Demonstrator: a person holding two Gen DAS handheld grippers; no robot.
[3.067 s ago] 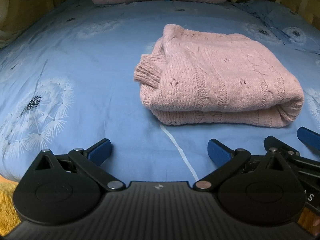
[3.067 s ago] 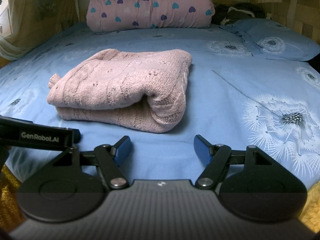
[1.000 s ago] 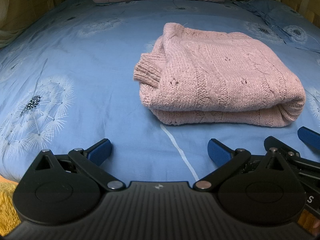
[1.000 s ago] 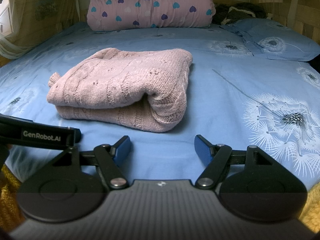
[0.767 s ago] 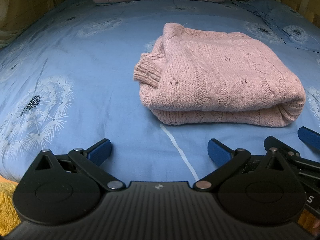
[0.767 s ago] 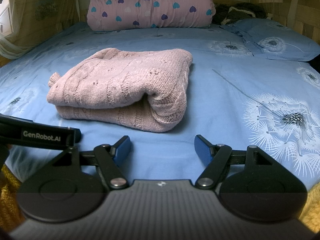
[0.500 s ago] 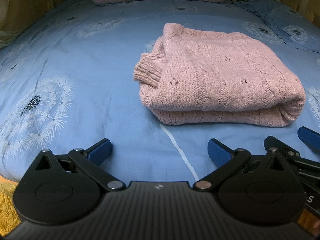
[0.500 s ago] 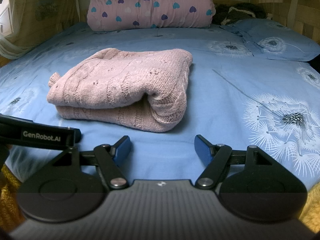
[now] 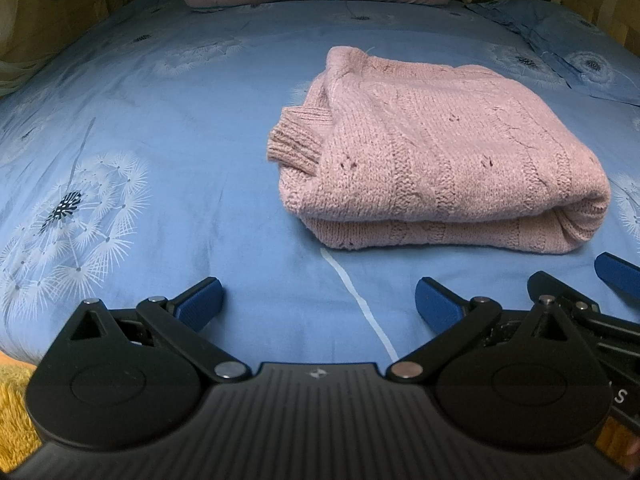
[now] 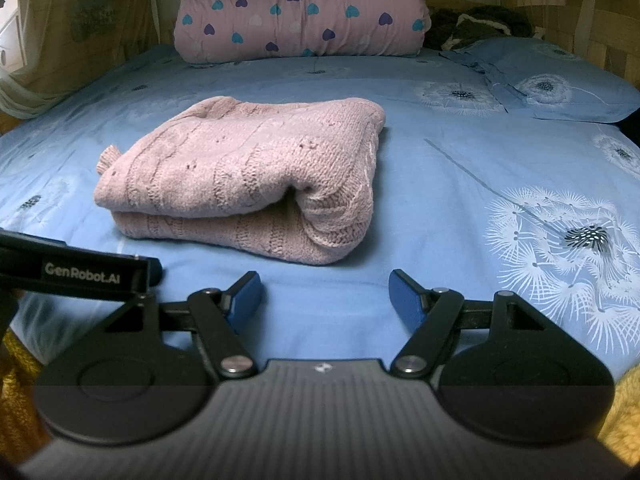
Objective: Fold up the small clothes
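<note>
Here the folded sweater (image 9: 440,160) lies at one o'clock of the left gripper (image 9: 318,300), long axis crosswise. From the right gripper (image 10: 326,292) it sits at eleven o'clock, about equally near. Both grippers are spread wide, holding nothing.

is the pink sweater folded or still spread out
Folded. The pink sweater lies in stacked layers on the blue sheet, rounded fold at one end, one ribbed cuff poking out.

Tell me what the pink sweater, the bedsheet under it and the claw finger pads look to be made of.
Pink sweater: knitted yarn, likely wool or acrylic; matte, with cable ribs, eyelet holes and a ribbed cuff.
Bedsheet: smooth woven fabric, probably cotton or polyester; flat blue, dandelion print, soft creases.
Finger pads of the right claw: blue, matte, perhaps rubber or plastic, on black, seemingly plastic arms. Left claw looks alike.
</note>
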